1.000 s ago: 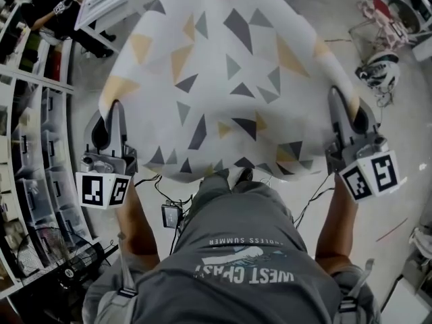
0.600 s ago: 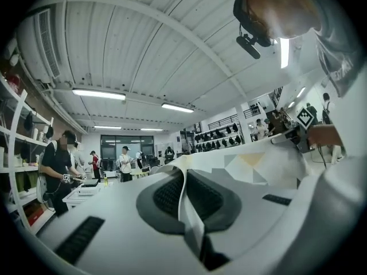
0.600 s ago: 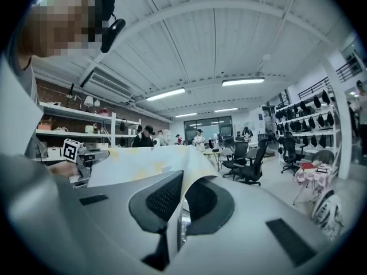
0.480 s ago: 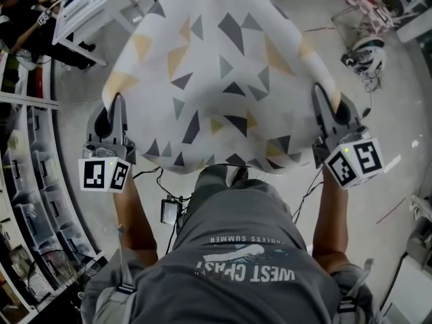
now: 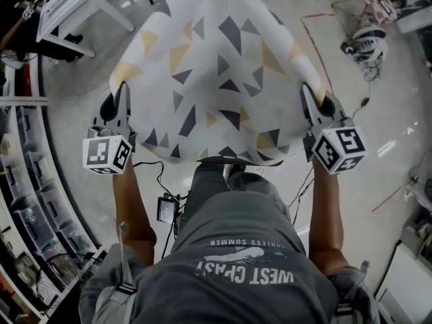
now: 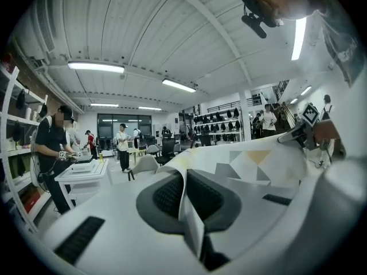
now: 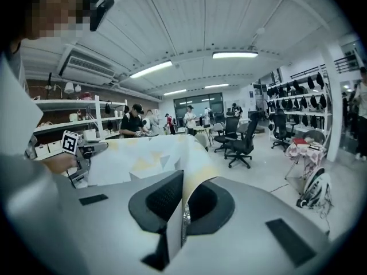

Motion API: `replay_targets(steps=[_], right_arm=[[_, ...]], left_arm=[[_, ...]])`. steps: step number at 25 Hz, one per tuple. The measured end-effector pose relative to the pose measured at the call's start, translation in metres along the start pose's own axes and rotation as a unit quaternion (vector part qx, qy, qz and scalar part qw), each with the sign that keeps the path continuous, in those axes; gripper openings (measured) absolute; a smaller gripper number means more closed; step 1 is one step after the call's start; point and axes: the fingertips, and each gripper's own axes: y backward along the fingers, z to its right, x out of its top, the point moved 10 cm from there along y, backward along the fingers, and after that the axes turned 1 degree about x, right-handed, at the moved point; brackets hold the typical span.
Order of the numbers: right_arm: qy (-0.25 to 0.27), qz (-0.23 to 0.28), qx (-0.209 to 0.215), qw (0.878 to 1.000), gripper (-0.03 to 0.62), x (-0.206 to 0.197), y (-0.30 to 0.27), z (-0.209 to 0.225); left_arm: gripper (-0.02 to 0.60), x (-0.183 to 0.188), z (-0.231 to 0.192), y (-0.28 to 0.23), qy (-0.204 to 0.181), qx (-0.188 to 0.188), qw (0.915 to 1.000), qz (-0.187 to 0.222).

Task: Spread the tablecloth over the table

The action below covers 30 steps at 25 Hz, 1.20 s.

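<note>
— What did the head view show?

— The tablecloth (image 5: 216, 73), white with grey and yellow triangles, hung spread in the air ahead of the person. The left gripper (image 5: 118, 93) had its near left corner and the right gripper (image 5: 314, 98) its near right corner, the two well apart. Grey floor (image 5: 378, 133) showed around it, and a white bench (image 5: 67, 9) stood far left.

— And the left gripper view?

— Its fingers (image 6: 166, 196) were pressed together on the tablecloth's edge, pinching it. The sheet ran off to the right, toward the other gripper.

— The right gripper view?

— Much alike. The fingers (image 7: 163, 196) were closed on a fold of the tablecloth, which stretched away left to the left gripper. Beyond it, black office chairs (image 7: 241, 142) stood far off on the floor.
</note>
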Motion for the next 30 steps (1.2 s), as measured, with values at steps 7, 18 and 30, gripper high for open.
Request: replay_targets(steps=[7, 18, 30], right_arm=[[-0.023, -0.061, -0.009, 0.998, 0.014, -0.043, -0.049, 0.026], [-0.014, -0.127, -0.021, 0.992, 0.014, -0.098, -0.125, 0.054], [-0.017, -0.212, 0.010, 0.977, 0.019, -0.149, -0.182, 0.092]], left_arm=[[0.000, -0.053, -0.008, -0.049, 0.011, -0.014, 0.9977, -0.065], [0.000, -0.124, -0.020, -0.125, -0.016, -0.032, 0.9905, -0.132], [0.000, -0.194, -0.034, -0.193, -0.086, -0.064, 0.9749, -0.195]])
